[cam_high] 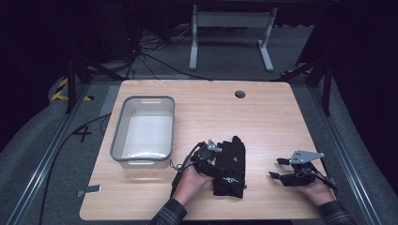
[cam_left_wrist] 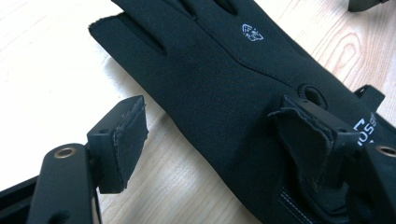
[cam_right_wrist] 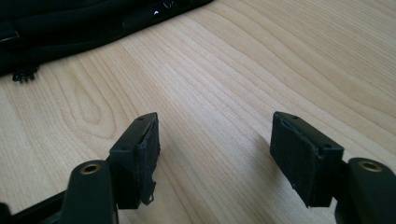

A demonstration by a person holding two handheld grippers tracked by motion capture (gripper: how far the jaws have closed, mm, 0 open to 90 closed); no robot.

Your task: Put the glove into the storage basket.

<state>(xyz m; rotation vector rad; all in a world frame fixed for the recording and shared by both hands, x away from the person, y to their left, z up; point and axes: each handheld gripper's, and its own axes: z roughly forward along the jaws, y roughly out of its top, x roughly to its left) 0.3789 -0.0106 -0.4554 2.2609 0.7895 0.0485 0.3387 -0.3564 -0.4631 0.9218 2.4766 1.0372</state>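
Right of the grey bin (cam_high: 142,132) on the worktop (cam_high: 263,117), a black glove (cam_high: 231,166) lies lengthwise, fingers pointing away from the person. The left gripper (cam_left_wrist: 219,135), jaws apart, straddles its cuff edge. The right gripper (cam_right_wrist: 215,154), jaws apart and empty, sits farther off.

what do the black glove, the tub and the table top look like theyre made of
Black glove: looks like smooth matte stretch fabric, perhaps softshell or neoprene, with stitched seams and a small printed logo.
Tub: probably plastic, with a grey rim, paler translucent-looking walls and a slight sheen.
Table top: light wood grain, though whether solid wood or printed laminate is unclear.
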